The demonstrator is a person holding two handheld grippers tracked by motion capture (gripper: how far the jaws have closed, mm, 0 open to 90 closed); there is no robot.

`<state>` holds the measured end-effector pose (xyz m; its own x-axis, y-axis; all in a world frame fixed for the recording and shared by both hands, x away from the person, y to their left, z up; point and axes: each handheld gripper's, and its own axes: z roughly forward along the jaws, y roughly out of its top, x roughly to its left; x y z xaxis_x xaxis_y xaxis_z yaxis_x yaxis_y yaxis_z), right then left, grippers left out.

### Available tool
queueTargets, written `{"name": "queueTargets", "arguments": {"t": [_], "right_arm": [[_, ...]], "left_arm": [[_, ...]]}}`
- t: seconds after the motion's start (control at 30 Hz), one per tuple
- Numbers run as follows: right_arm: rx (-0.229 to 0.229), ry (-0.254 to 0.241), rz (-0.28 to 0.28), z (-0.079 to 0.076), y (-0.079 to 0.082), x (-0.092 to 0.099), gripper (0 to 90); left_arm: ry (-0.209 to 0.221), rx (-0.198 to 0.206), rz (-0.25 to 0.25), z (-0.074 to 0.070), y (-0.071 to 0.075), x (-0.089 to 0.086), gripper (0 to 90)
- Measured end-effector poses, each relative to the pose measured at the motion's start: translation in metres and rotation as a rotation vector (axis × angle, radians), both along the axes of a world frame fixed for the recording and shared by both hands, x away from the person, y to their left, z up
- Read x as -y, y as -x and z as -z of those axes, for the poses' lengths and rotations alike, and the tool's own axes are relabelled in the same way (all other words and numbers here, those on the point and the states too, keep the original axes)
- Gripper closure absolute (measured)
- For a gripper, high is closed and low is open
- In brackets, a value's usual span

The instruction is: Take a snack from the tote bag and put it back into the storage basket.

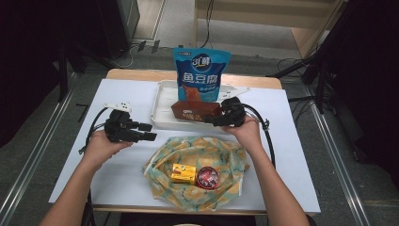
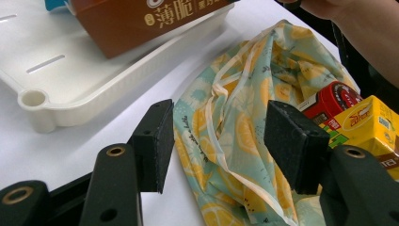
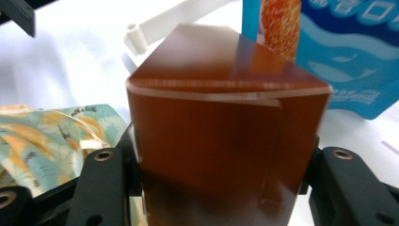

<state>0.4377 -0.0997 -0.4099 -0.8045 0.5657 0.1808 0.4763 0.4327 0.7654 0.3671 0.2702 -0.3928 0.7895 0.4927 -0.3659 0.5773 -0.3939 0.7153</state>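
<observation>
While the right tool [image 1: 217,120] clamped one end of the long brown cardboard box [image 1: 195,111], its jaws pressed against both narrow sides, the box lay partly over the front rim of the white plastic tray [image 1: 162,101], probably being carried between tray and cloth. Behind it, the blue snack pouch [image 1: 201,73] stood upright in the tray. The left tool [image 1: 147,132] hovered wide and empty beside the lemon-print fabric bag [image 1: 197,155], likely ready to steady its mouth. A yellow carton [image 1: 183,173] and red round tin [image 1: 207,178] already sat on the bag, leaving free room on its far part, and the white surface [image 1: 117,179] lay bare on the left.
</observation>
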Motion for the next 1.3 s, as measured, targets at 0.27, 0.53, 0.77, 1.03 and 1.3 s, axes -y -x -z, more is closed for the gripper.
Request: {"name": "queueTargets", "arguments": {"t": [0.27, 0.53, 0.77, 1.03, 1.3], "right_arm": [[-0.004, 0.044, -0.022, 0.006, -0.010, -0.012, 43.8], [-0.025, 0.050, -0.038, 0.018, -0.020, -0.012, 43.4], [-0.055, 0.009, -0.024, 0.025, -0.028, -0.006, 42.5], [-0.050, 0.024, -0.022, 0.031, -0.033, -0.003, 41.1], [-0.054, 0.047, -0.009, 0.035, -0.035, -0.002, 38.5]], "left_arm": [[0.003, -0.003, -0.001, 0.000, 0.000, -0.001, 43.4], [0.006, -0.007, 0.002, 0.001, -0.001, -0.001, 43.4], [0.001, -0.010, 0.007, 0.002, 0.000, 0.000, 43.4], [0.005, -0.009, 0.004, 0.002, 0.000, 0.000, 43.4], [0.002, -0.009, 0.005, 0.003, 0.000, 0.001, 43.4]]}}
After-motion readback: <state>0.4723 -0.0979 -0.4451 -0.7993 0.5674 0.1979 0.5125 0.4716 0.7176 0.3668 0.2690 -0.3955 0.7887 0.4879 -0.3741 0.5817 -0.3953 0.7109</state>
